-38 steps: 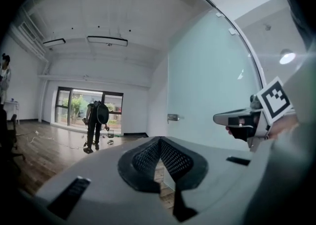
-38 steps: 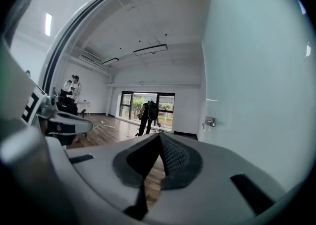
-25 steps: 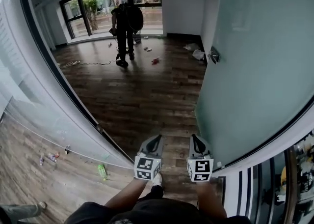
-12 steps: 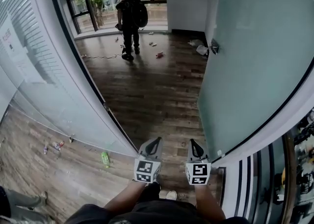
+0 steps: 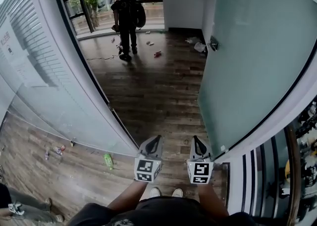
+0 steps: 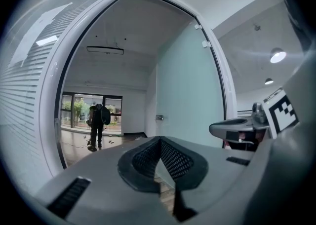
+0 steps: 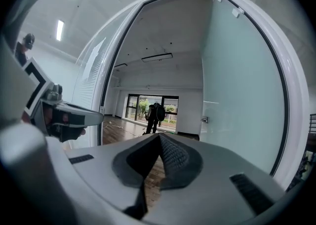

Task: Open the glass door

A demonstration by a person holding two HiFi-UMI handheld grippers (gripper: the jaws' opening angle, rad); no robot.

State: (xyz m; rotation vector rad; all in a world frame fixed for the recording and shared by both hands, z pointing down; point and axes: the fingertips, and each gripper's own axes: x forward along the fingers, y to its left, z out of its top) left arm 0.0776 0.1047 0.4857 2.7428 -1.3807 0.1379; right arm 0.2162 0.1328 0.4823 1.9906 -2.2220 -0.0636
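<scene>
The frosted glass door (image 5: 247,61) stands swung inward on the right, its metal handle (image 5: 214,43) far ahead of me. My left gripper (image 5: 156,141) and right gripper (image 5: 196,141) are held side by side, pointing level into the open doorway, both shut with nothing between the pads. Neither touches the door. From the left gripper view the door (image 6: 187,95) and handle (image 6: 159,117) lie ahead right, beyond the shut tips (image 6: 160,141). The right gripper view shows its shut tips (image 7: 159,136), with the door (image 7: 237,100) and handle (image 7: 204,119) to the right.
A curved glass wall with blinds (image 5: 49,81) lines the left side, and the white door frame (image 5: 277,126) is close on my right. A person (image 5: 127,19) stands deep in the room by the windows. Litter lies about: a green bottle (image 5: 108,160) and bags (image 5: 199,46).
I have stepped forward toward the doorway, and both grippers travelled with me, still side by side and shut. The door has not moved.
</scene>
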